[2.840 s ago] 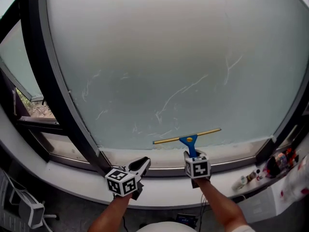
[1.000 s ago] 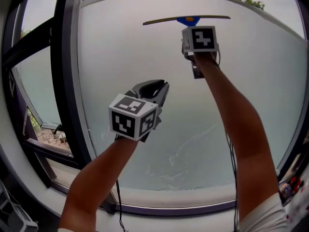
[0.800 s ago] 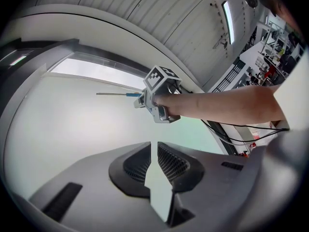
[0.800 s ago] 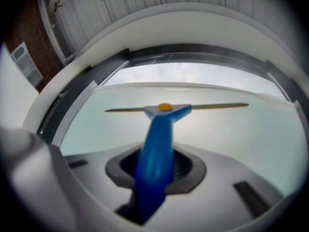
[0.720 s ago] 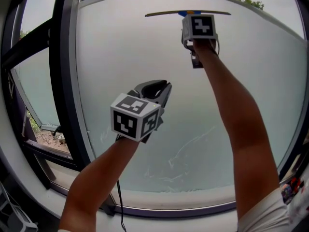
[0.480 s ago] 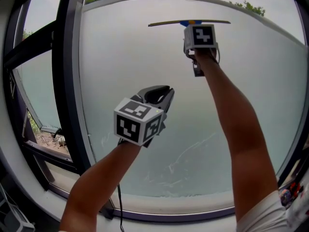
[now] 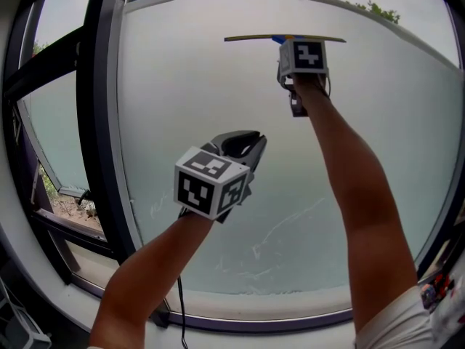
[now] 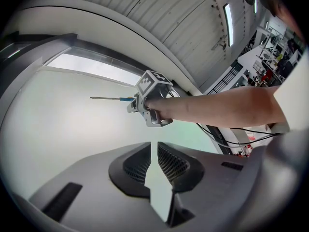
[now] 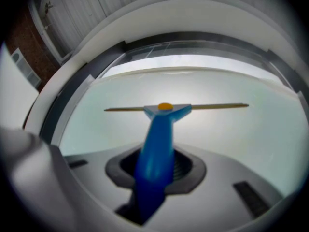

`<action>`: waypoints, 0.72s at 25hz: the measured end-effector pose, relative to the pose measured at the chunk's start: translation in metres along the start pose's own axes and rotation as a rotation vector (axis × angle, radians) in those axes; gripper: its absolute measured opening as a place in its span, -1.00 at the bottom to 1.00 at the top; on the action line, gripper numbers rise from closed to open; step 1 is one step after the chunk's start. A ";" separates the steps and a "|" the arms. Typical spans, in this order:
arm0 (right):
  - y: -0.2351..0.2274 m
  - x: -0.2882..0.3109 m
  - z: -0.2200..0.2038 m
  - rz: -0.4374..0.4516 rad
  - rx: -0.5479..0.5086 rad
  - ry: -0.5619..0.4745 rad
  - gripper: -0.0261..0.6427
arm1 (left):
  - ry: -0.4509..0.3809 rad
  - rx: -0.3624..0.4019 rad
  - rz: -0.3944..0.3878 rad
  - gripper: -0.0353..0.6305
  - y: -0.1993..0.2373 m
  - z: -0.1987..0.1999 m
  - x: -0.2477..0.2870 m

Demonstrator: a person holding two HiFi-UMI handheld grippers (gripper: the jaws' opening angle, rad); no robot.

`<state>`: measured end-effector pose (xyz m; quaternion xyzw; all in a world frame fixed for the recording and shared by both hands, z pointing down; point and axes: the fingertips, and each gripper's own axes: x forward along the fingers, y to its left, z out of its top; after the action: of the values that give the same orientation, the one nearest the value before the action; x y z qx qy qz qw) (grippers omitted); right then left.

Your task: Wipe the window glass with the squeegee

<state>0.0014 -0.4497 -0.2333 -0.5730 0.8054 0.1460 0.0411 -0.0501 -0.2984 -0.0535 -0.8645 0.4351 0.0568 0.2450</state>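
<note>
The squeegee has a blue handle (image 9: 155,149) and a thin brass-coloured blade (image 7: 285,38) lying level against the frosted window glass (image 7: 203,93), near the pane's top. My right gripper (image 7: 294,48) is raised at arm's length and shut on the handle, which runs out between its jaws (image 9: 155,170). The left gripper view shows the squeegee (image 8: 113,98) small and far off, ahead of the right arm. My left gripper (image 7: 247,142) hovers lower and to the left, in front of the glass, shut and empty (image 8: 154,151).
A thick dark mullion (image 7: 102,122) bounds the pane on the left, with an opened side window (image 7: 43,129) beyond it. Faint streaks (image 7: 283,231) mark the lower glass above the dark bottom frame (image 7: 254,317). Small items (image 7: 436,286) sit at the lower right.
Since the earliest frame my right gripper has carried the squeegee from the pane's bottom edge up to its top, and my left gripper has risen too. Over the last second little differs.
</note>
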 end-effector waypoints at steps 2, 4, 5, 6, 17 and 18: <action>0.002 0.001 0.000 0.005 0.002 -0.002 -0.58 | 0.004 -0.005 0.000 -0.70 0.002 -0.002 0.000; 0.003 0.000 -0.002 0.005 0.005 -0.004 -0.58 | 0.008 -0.009 0.000 -0.70 0.001 -0.005 -0.001; 0.003 -0.001 -0.003 0.005 0.006 -0.006 -0.58 | 0.010 -0.011 -0.001 -0.70 0.000 -0.006 -0.002; 0.003 -0.002 -0.004 0.005 0.006 -0.006 -0.58 | 0.012 -0.013 -0.001 -0.70 -0.001 -0.008 -0.003; 0.004 -0.009 -0.024 -0.002 0.006 0.022 -0.58 | 0.039 -0.035 -0.015 -0.70 -0.007 -0.017 -0.010; 0.006 -0.009 -0.027 0.004 0.008 0.026 -0.58 | 0.042 -0.037 -0.017 -0.70 -0.009 -0.019 -0.011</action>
<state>0.0019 -0.4470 -0.2046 -0.5731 0.8076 0.1353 0.0327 -0.0517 -0.2949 -0.0305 -0.8736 0.4317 0.0444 0.2202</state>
